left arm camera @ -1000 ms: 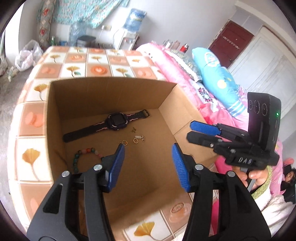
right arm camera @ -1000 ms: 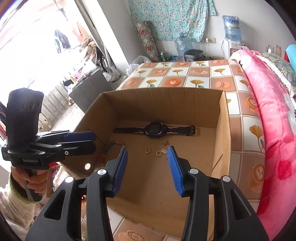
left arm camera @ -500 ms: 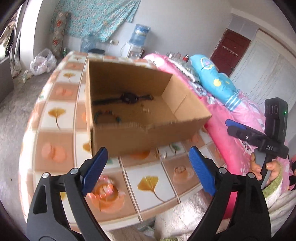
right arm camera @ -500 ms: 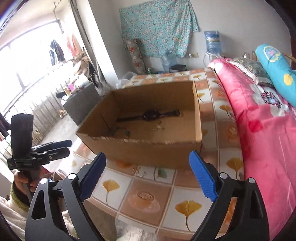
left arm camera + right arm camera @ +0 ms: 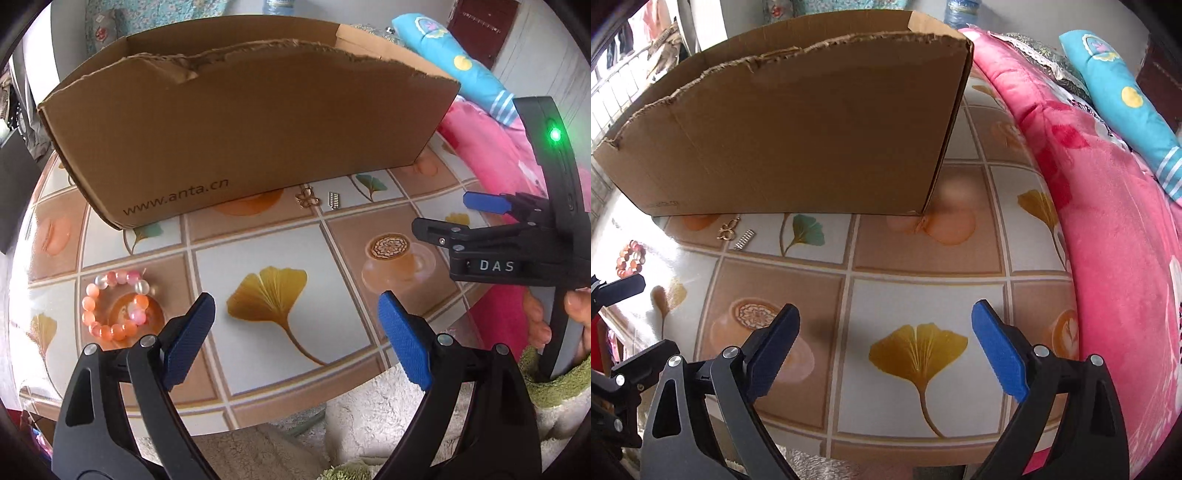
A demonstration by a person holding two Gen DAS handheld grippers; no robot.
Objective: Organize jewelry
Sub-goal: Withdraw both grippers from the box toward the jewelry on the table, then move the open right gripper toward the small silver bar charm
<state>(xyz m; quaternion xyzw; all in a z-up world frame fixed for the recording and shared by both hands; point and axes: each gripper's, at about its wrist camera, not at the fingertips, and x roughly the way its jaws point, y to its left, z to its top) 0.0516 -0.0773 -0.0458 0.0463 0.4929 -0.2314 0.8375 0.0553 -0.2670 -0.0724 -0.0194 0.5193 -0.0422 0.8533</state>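
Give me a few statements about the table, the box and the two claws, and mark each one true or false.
1. The pink and orange beaded bracelet lies on the tiled tablecloth, outside the brown cardboard box. True.
2. The left claw is clamped on the bracelet. False: it is open, with nothing between its blue pads.
3. A small gold butterfly-shaped charm and a small silver ridged piece lie side by side near the box's front wall. True.
4. The right claw holds the gold charm. False: it holds nothing, and the charm lies on the tablecloth.
5. The box is lying on its side. False: it stands upright.
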